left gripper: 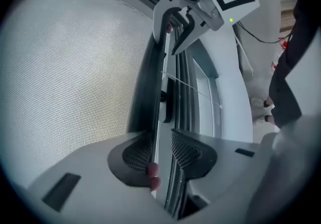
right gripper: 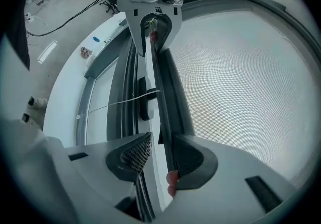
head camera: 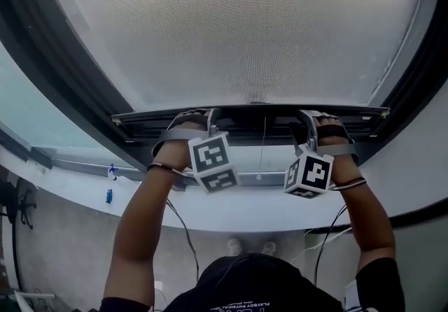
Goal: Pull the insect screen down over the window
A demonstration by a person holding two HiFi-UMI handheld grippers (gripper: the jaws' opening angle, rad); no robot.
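The insect screen [head camera: 238, 24] spreads its grey mesh across the window opening, inside the dark window frame [head camera: 63, 59]. Its dark bottom bar [head camera: 259, 116] lies level, a little above the lower rail [head camera: 98, 166]. 2 grippers sit on that bar, well apart. The left gripper [head camera: 192, 118] has its jaws closed on the bar, a ribbed pad [left gripper: 186, 151] on either side of it. The right gripper [head camera: 315, 122] clamps the bar the same way, one pad [right gripper: 134, 153] on each face. A thin pull cord [head camera: 262, 150] hangs from the bar between them.
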